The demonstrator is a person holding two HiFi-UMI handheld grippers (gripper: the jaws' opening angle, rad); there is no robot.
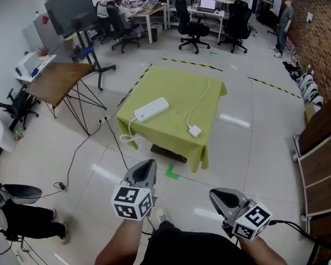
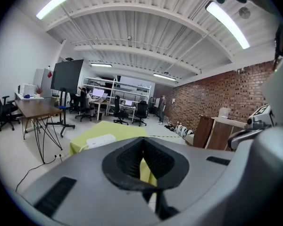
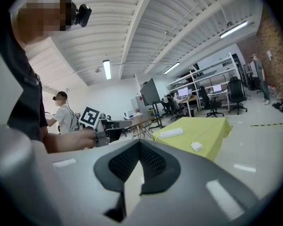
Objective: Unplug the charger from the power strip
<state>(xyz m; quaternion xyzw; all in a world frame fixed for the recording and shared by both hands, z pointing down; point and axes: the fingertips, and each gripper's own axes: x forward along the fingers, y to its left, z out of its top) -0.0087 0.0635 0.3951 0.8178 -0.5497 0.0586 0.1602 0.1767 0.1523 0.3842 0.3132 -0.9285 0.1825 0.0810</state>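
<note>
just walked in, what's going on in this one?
A person stands back from the green-clothed table and holds the left gripper and right gripper low in front. Both are shut, empty and touching nothing. On the cloth, the white power strip lies toward the left. The white charger lies apart from it near the front edge, with its cable trailing toward the far side. The charger is not in the strip, so the unplugging looks done.

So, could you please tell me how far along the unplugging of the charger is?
Done, it seems: the charger lies on the green table, apart from the power strip. In hand: nothing; the left tool and the right tool are shut, empty and short of the table. Left: nothing visible.
</note>
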